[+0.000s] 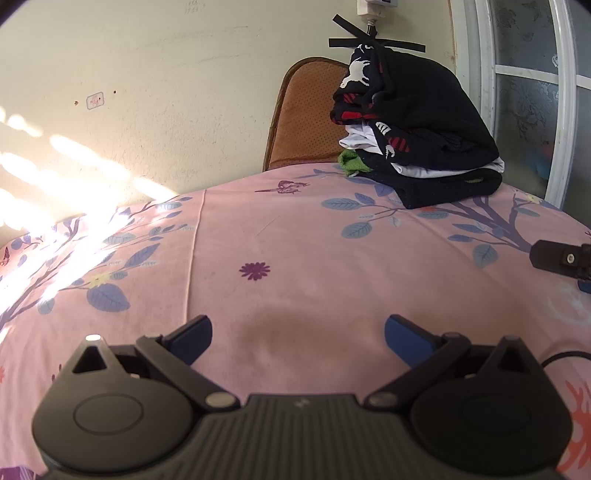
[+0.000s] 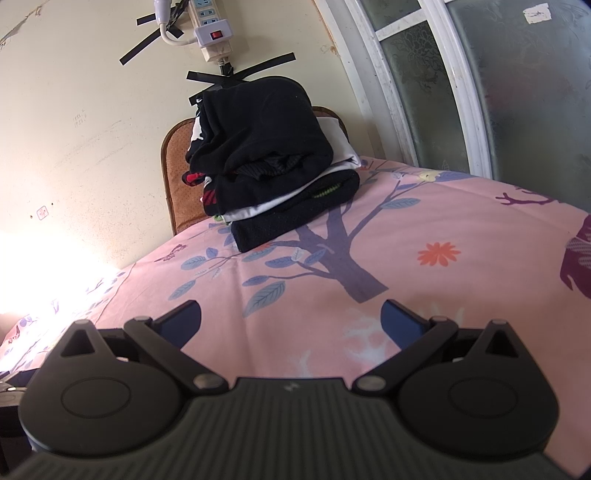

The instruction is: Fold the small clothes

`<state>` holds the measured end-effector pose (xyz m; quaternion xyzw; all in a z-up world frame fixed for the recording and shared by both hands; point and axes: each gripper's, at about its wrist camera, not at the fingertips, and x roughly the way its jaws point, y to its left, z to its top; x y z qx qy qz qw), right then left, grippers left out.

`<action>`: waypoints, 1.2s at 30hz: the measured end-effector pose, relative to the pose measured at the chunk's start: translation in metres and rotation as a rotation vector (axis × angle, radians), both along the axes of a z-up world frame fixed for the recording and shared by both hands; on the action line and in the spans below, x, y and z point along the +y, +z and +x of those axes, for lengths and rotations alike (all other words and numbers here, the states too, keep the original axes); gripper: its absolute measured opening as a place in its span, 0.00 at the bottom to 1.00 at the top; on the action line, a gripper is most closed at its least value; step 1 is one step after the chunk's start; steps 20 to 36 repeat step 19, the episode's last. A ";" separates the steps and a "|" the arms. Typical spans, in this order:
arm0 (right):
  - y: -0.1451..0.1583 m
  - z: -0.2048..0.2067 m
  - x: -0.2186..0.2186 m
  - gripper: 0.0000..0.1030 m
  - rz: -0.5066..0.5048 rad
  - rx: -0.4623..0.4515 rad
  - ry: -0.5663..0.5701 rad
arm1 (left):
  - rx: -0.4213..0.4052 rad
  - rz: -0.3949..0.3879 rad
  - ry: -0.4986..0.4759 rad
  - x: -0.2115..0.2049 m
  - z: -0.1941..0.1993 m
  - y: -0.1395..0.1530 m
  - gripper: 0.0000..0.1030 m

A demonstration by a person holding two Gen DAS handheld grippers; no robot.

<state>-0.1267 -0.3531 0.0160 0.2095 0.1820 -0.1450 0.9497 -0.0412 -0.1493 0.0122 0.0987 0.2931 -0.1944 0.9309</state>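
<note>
Both the left tool (image 1: pixel 297 338) and right tool (image 2: pixel 291 321) gape apart, empty, over the pink sheet (image 1: pixel 314 243). The clothes pile (image 1: pixel 417 129) sits far right, its long side running left to right.

Clothes pile (image 1: pixel 417 133) sits at the far end of the bed (image 1: pixel 295 240), chair (image 1: pixel 303 118) behind it against the wall (image 1: pixel 147 92), window (image 2: pixel 461 74) to the right.

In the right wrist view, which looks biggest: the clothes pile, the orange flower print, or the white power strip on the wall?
Largest to smallest, as they look:
1. pile of clothes
2. power strip, partly cut off at the top edge
3. orange flower print
The last two look close; the flower is nearer the camera, so their order is unsure.
</note>
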 end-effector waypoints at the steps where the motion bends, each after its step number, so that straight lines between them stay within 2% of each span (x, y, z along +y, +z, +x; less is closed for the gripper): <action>1: 0.000 0.000 0.000 1.00 0.000 0.000 0.000 | -0.001 0.000 0.000 0.000 0.000 0.000 1.00; 11: 0.000 0.000 0.000 1.00 0.000 0.000 0.000 | -0.006 0.000 -0.001 -0.001 0.000 0.000 1.00; 16: 0.000 0.000 -0.002 1.00 -0.001 0.004 0.005 | -0.045 -0.006 -0.023 -0.001 -0.006 0.001 1.00; 36: 0.000 0.001 -0.003 1.00 0.000 0.006 0.007 | -0.036 -0.012 -0.022 -0.001 -0.004 0.001 1.00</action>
